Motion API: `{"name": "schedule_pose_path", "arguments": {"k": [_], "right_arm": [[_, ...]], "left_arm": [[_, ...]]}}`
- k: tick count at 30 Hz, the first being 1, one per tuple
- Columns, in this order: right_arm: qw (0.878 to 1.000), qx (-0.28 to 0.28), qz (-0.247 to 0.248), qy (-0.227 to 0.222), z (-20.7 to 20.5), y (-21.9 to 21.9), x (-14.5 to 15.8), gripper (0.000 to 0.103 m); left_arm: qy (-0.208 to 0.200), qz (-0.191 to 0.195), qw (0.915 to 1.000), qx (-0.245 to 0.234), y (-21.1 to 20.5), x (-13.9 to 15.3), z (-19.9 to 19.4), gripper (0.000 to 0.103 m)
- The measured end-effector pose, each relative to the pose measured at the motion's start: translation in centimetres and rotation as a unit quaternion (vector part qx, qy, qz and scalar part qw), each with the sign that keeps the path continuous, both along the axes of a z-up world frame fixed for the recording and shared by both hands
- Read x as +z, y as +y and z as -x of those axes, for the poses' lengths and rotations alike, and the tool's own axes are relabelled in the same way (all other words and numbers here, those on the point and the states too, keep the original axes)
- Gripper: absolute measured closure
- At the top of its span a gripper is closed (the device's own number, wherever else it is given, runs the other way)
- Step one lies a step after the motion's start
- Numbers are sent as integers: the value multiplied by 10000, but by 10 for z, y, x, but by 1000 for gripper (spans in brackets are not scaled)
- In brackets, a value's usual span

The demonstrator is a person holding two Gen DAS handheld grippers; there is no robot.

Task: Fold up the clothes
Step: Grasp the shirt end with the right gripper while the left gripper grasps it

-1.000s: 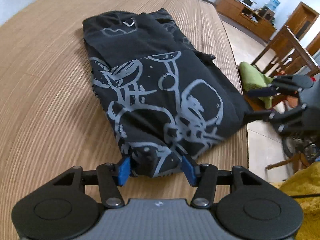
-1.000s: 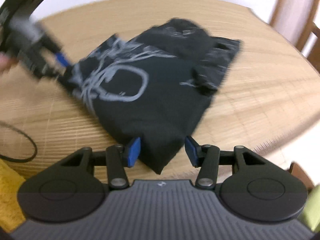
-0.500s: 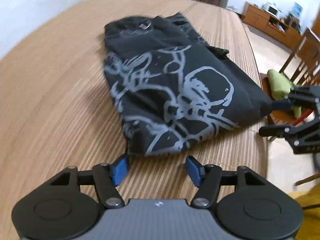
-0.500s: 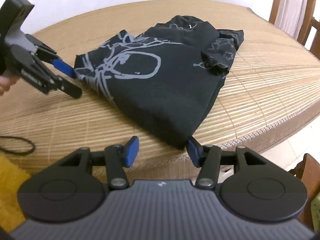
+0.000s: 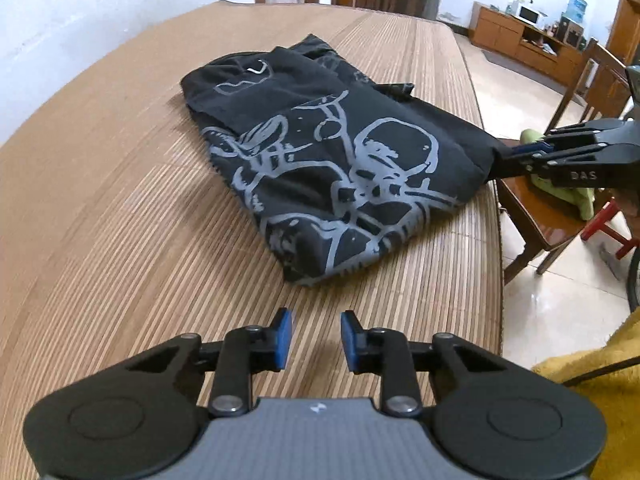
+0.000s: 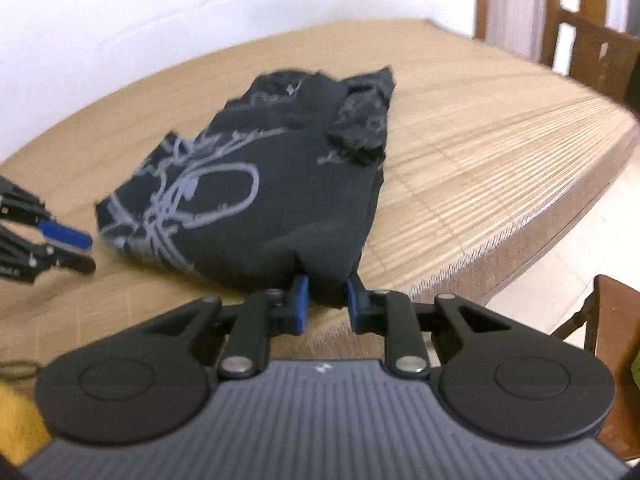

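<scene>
Right gripper (image 6: 325, 302) closing on black shirt (image 6: 256, 200) corner; left gripper (image 5: 314, 340) closing, empty. Risk: thin bite slipped, fold undone.

Bare table (image 5: 120, 208) left of the shirt (image 5: 320, 160) (chairs (image 5: 536, 216) crowd right edge).

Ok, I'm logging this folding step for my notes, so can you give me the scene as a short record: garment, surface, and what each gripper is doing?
garment: black shirt with grey print, folded into a bundle
surface: wooden table
left gripper: jaws closing, nothing between them, short of the shirt's near corner
right gripper: jaws closing, the shirt's near edge between them
beside table: wooden chair with a green cushion
</scene>
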State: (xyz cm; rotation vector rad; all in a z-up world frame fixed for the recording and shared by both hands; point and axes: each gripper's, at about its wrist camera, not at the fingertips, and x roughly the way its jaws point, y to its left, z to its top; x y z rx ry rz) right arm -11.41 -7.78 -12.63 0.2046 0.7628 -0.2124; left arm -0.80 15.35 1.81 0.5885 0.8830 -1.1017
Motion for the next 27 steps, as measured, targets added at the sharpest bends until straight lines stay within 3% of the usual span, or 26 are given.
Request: {"name": "schedule_pose_path", "arguments": {"k": [3,7,13,16,19,20,23,27], "right_arm": [[9998,70,169,104,1,3,9,78],[9982,141,425,-410,-1,18,38,77],[9940,928,91,-563,-67,48,36,77],[9919,1214,-166,-347,-112,56,20,78],[9939,1097,-126,-38,-141,62,7,80],[9942,1065,-103,58,-147,63,4,80],[9934,1140,36,80,-145,67,2,79],[9930,1146,267,112,-143,74,5,79]], "left_arm": [[-152,100,9998,56,-10,2,-8,72],[-388,172,9985,-347,-23,5,-14,70],[-276,219,9955,-883,-30,3,-19,70],[130,229,9935,-1103,-28,0,-27,68],[679,252,9868,-1449,-23,2,-25,50],[626,288,9853,-1562,-18,5,-17,46],[468,252,9847,-1659,-11,10,-2,44],[853,364,9847,-1477,6,19,-6,46]]}}
